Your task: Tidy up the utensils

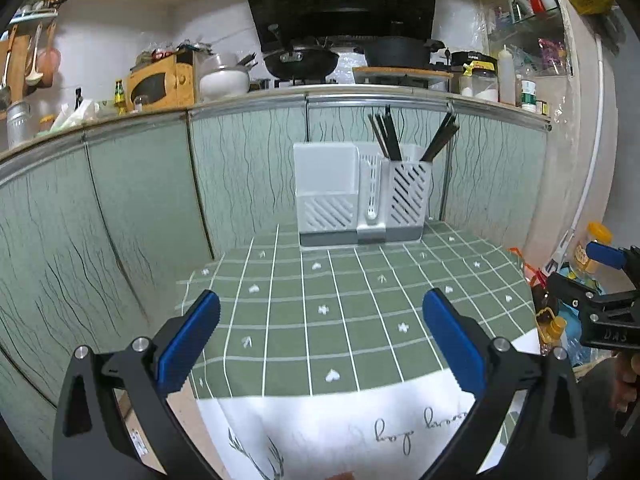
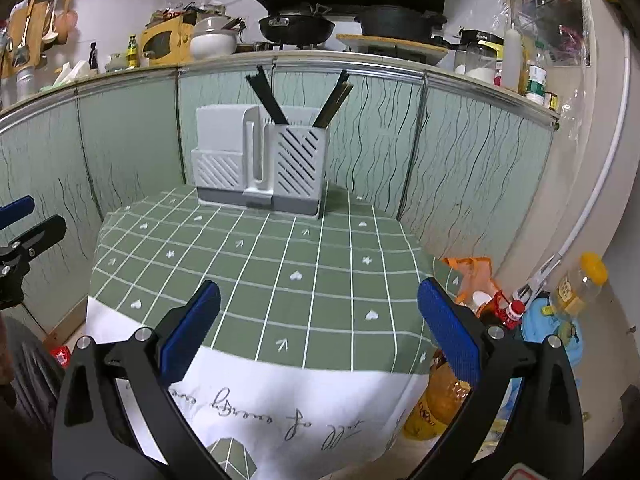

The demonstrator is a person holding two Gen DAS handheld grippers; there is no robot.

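Honestly the biggest risk here is the tall white-and-grey slotted plastic utensil holder (image 2: 260,164) at the far edge of the desk (image 1: 360,320). It looks light and top-heavy, with two bunches of dark chopsticks (image 1: 386,136) leaning out of its right-hand compartment in a V. If either tool reaches in and clips those sticks sideways, my guess is the whole caddy tips or slides back against the green cabinet doors. The other thing is the green grid-pattern tablecloth with little white hearts (image 2: 280,280): it hangs loose over the front edge, so a finger dragging on it could bunch it and pull the holder along. There's also a clutter of bottles and bags on the floor to the right of the desk, easy to knock with the right arm.

As for the jaws: the left gripper (image 1: 320,340) is spread wide, blue pads well apart, nothing between them, hovering above the cloth. The right gripper (image 2: 318,332) is the same, wide open and empty, touching nothing. I can't see any loose utensils on the desk; the only ones visible already sit in the holder.
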